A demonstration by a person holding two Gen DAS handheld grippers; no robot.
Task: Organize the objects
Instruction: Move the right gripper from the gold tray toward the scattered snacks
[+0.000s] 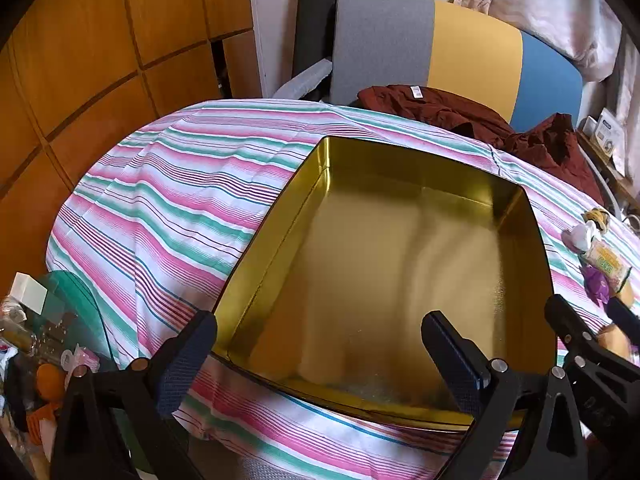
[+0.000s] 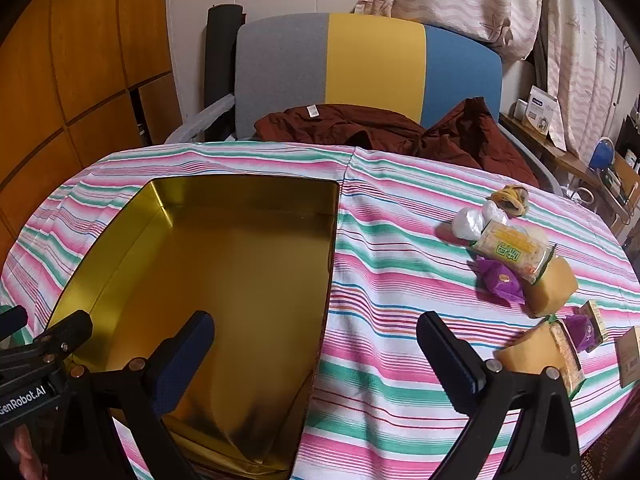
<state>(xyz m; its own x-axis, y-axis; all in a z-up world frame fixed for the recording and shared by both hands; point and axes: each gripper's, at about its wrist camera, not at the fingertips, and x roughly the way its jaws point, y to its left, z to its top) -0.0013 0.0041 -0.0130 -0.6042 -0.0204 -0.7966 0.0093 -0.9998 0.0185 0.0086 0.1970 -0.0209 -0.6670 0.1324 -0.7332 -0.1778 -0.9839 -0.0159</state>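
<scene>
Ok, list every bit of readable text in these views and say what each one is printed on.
"GenRobot.AI": white lettering on the left gripper's black body, first letter cut off at the frame edge.
Green characters on the clear snack packet: too distorted to read.
Clothing tag on the maroon garment: too small to read.
Blue-and-white box on the side shelf: print too blurred to read.

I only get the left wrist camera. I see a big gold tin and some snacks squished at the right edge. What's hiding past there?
Observer: A second purple sweet lies further along the striped cloth.
Operator: Anything else?
Observer: A small brown box sits at the cloth's far right edge.
Operator: Are the right tongs holding something?
Observer: No. The right tongs are wide open and empty, straddling the tin's right wall.
</scene>
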